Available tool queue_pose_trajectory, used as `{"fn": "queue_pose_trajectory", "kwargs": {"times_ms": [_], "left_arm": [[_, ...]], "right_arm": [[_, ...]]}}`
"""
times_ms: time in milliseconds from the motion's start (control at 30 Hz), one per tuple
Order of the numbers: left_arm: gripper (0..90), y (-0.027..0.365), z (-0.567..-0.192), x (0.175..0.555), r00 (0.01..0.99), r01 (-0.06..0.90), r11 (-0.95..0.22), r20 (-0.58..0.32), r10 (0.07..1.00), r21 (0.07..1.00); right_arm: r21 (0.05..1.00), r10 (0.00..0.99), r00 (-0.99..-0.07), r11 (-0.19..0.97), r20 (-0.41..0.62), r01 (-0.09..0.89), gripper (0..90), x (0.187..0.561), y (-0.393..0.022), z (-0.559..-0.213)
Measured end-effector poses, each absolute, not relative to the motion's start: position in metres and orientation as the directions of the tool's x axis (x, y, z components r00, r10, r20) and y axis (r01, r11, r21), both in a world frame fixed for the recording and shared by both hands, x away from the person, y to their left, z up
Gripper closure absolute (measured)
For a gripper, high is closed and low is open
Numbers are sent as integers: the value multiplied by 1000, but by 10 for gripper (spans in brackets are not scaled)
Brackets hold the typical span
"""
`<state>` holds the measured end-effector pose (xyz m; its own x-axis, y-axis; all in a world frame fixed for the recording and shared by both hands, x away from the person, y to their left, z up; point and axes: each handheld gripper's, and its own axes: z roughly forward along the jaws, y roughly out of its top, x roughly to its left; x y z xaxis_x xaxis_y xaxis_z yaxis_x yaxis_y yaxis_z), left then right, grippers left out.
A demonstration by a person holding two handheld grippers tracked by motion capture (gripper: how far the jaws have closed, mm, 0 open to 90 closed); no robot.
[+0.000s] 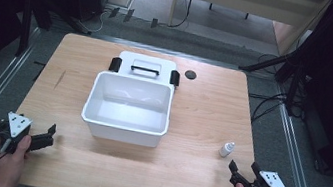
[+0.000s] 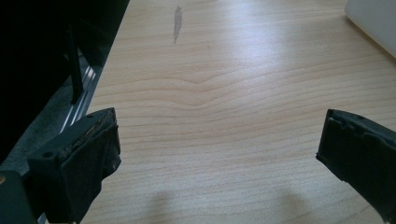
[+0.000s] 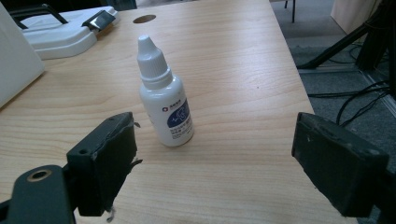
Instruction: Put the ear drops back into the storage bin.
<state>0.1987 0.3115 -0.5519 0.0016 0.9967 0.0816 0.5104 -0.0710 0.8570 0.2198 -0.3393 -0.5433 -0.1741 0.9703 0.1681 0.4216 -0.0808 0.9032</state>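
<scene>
White plastic dropper bottle [image 3: 166,105] is being faced upright on the wooden table [image 1: 200,124] by the right gripper [image 1: 243,172], jaws being held wide, nothing gripped. The left gripper [image 1: 50,135] is likewise being held wide open, empty.

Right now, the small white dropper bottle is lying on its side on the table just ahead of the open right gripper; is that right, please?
Not quite: the dropper bottle stands upright on its base, cap up, as the right gripper view shows. The rest holds: it is on the table, just ahead of the open right gripper.
</scene>
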Motion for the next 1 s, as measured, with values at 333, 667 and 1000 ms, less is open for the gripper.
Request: {"fn": "queue_pose_trajectory", "kwargs": {"times_ms": [333, 667, 1000], "left_arm": [[0, 310, -552, 199, 4, 514, -80, 91, 996, 854], [0, 308, -552, 199, 11, 515, -103, 113, 993, 851], [0, 306, -552, 200, 17, 519, -123, 133, 991, 846]], "right_arm": [[886, 981, -147, -45, 126, 462, 188, 224, -335, -544], [858, 982, -161, 0, 96, 513, 221, 228, -334, -542], [755, 969, -242, 192, -46, 627, 242, 234, -327, -529]]}}
